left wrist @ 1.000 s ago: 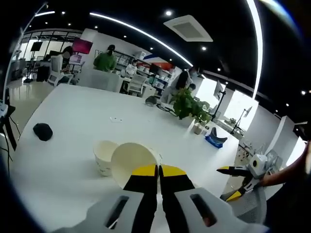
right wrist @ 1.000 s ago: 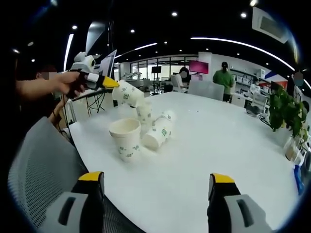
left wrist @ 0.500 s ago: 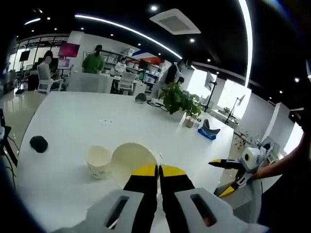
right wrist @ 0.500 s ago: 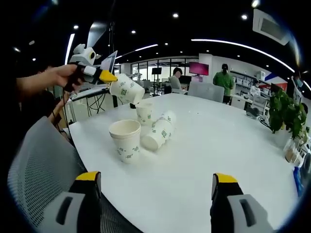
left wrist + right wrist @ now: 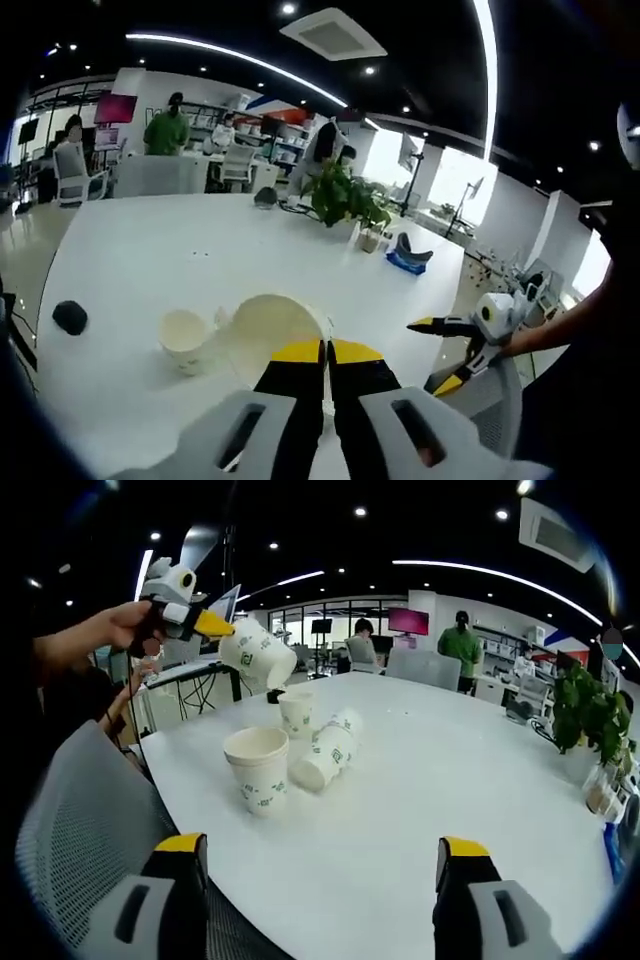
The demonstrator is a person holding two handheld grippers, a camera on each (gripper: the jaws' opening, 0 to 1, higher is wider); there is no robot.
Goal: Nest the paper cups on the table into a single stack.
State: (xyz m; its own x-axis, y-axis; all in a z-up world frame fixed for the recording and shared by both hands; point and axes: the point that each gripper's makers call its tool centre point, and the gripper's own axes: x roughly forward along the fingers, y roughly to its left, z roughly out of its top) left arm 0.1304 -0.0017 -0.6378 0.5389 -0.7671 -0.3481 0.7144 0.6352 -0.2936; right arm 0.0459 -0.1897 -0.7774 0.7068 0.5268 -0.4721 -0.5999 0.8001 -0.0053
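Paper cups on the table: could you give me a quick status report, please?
Left gripper shut on a paper cup, held tilted above the table. Right gripper open, empty. Two cups upright, one lying on its side. Nothing in the way.

We carry two grippers, and they look the same. The left gripper (image 5: 326,352) has two fingers that are black on the inner side, with bright yellow tips. Lower down each finger has a pale grey shell with a long dark slot cut in it. The right gripper (image 5: 322,852) has the same grey shells, the same slots and the same yellow caps on top of black. Seen from far off, in the other camera, the left gripper (image 5: 213,626) has a white and grey body behind its yellow tip (the right gripper (image 5: 432,352) looks like that too). Our hand (image 5: 125,629) and arm are bare.
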